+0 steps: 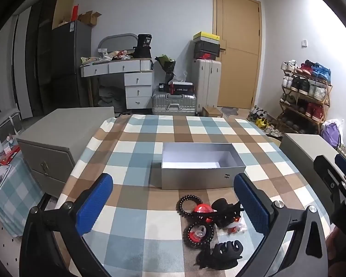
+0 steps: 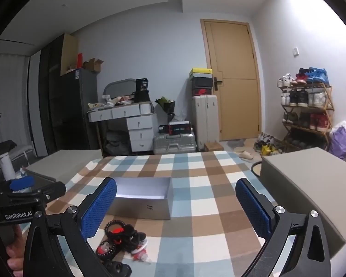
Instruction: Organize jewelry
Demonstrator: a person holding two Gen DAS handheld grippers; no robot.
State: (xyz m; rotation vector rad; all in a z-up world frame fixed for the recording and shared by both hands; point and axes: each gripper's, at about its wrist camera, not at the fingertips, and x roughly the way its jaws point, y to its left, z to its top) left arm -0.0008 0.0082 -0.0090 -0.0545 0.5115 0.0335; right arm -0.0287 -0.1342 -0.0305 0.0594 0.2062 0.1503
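The left gripper [image 1: 173, 204] hangs nearest the lens, blue pads spread wide and pinching nothing, tipped down over the checked tablecloth [image 1: 131, 152]. Beyond its fingertips lies the open silver box [image 1: 203, 177], empty. Between the fingers, toward the right pad, lies the jewelry heap: black bead bracelets [image 1: 188, 204], a black claw clip [image 1: 223, 251], red pieces [image 1: 203, 209]. The right gripper [image 2: 175, 206] is likewise spread and empty, the heap beside its left pad.

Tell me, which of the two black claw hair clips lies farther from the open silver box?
The black claw clip at the table's near edge, alone; the other sits tangled among the beaded bracelets, closer to the silver box.
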